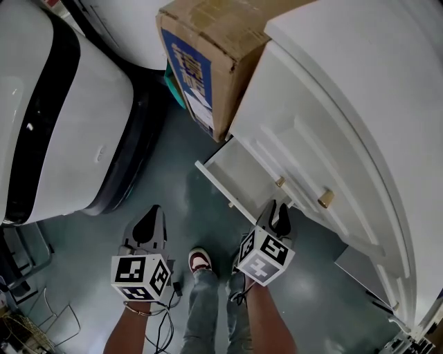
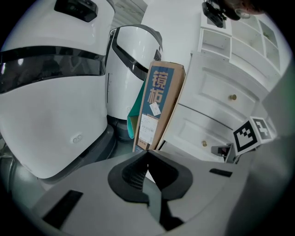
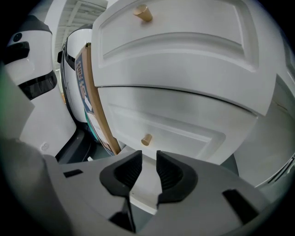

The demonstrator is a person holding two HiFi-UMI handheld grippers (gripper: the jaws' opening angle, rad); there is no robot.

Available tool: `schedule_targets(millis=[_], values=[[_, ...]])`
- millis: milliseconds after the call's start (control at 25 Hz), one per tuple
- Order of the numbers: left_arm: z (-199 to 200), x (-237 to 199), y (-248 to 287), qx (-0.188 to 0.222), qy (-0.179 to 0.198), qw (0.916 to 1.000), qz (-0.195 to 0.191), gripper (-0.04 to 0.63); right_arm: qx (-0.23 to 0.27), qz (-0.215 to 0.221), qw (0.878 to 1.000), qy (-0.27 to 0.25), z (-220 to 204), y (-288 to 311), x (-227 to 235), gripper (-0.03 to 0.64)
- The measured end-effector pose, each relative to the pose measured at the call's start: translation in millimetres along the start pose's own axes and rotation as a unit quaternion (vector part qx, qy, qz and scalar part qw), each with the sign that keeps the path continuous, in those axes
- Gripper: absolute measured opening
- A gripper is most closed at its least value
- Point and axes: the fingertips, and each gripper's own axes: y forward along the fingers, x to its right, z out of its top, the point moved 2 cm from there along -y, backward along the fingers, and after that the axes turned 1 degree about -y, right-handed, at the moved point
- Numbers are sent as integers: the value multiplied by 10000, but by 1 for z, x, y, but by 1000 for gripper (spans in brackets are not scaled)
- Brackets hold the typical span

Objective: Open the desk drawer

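Your right gripper (image 3: 148,159) has its jaws apart, and nothing is pressed between the pads. Through the gap you see a white strip of the drawer (image 1: 235,173) and its near edge, with the dark floor (image 1: 173,200) under it. Just past the jaw tips and a little above the gap, a knob (image 3: 146,139) sits on the closed front behind. The pads are not on it. A second knob (image 3: 143,13) stands on the front above that one.

Your left gripper (image 2: 147,154) has its jaws brought together at the tips, with nothing held. It hangs over the floor to the left of the drawer, apart from it, and points toward a box (image 2: 161,106).

The drawer is pulled out of the desk (image 1: 360,104) low down by the floor. In the head view you look down into its white tray. Your right gripper is at its front edge, on the end nearer you.

The box stands upright just beside the desk's far corner. A big white machine (image 1: 69,104) with a black band fills the left side, across the floor from the desk. A shoe (image 1: 199,259) shows on the floor between your two grippers.
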Motion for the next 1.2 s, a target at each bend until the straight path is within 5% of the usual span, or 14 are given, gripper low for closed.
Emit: schedule_targets(millis=[1200], values=[[10,-14,38,-119,37,9999,-87,17,-46,-301,9992,258,18,45,-10,107]])
